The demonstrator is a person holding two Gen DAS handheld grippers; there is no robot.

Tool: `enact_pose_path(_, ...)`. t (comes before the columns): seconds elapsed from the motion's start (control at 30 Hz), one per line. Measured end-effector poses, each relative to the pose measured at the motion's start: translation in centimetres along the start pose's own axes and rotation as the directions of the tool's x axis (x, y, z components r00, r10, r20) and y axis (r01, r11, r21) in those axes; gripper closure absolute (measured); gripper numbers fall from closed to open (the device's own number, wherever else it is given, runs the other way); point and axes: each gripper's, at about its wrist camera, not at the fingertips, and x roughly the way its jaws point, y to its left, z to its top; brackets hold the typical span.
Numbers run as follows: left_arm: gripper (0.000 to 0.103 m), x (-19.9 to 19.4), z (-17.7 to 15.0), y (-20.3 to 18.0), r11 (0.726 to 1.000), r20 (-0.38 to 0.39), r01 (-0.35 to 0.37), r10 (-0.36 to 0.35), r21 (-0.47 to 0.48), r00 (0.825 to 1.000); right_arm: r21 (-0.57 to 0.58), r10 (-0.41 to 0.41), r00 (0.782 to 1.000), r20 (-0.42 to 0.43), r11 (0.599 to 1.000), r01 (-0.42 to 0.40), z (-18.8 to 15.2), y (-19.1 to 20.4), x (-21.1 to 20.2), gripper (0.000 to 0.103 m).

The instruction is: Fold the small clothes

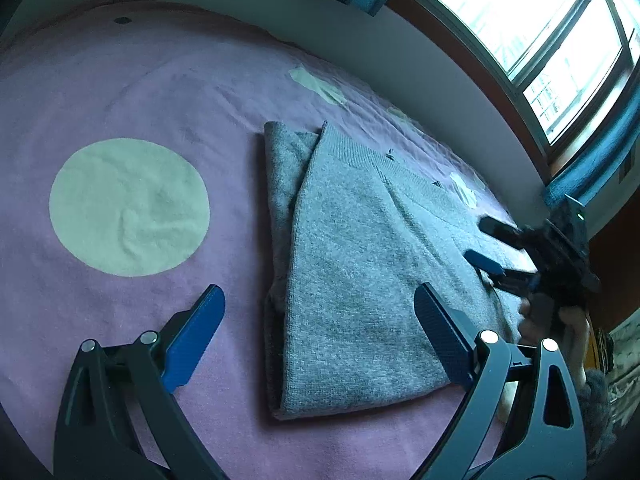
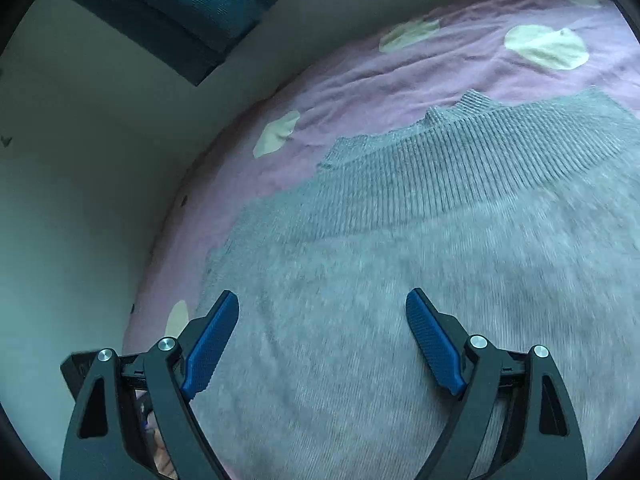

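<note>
1. Left gripper: nearest the left wrist camera, blue-padded fingers spread wide, nothing between them. It hangs over the near end of the grey sweater; one finger sits above the sweater's right part, the other above bare bedspread to the sweater's left.
2. Grey sweater: a knit, lying partly folded on the pink bedspread of a bed. A long fold runs lengthwise, with a narrower layer showing along its left side. Ribbed hem at the far end, seen clearly from the right wrist camera.
3. Right gripper: fingers also wide apart, gripping nothing, held over the sweater's plain knit short of the ribbed hem. Cannot tell whether the tips touch the fabric. In the left wrist view the same gripper sits at the sweater's right edge, with a person's hand behind it.
4. Bedspread: large pale circle well to the left of the sweater; smaller pale spots beyond the ribbed hem.
5. Beyond the sweater's far end: a pale wall, a window, teal curtains.
</note>
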Motion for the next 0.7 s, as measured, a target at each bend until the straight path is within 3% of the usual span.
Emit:
enact_pose_path(0.43, 0.008, 0.1, 0.0, -0.1, 1.000, -0.004, -0.005, 0.005, 0.006, 1.000, 0.013, 0.082, 0.996, 0.023, 0.996, -0.083, -9.4, 1.1, -5.1, 0.018)
enact_pose_path(0.57, 0.008, 0.1, 0.0, -0.1, 1.000, -0.004, -0.005, 0.005, 0.007, 1.000, 0.010, 0.082, 0.997, -0.010, 0.997, -0.082, -10.9, 0.7, -4.1, 0.018)
enact_pose_path(0.7, 0.008, 0.2, 0.0, -0.1, 1.000, -0.006, -0.007, 0.007, 0.009, 1.000, -0.008, 0.104, 0.995, 0.009, 0.995, -0.104, -11.3, 0.4, -4.1, 0.018)
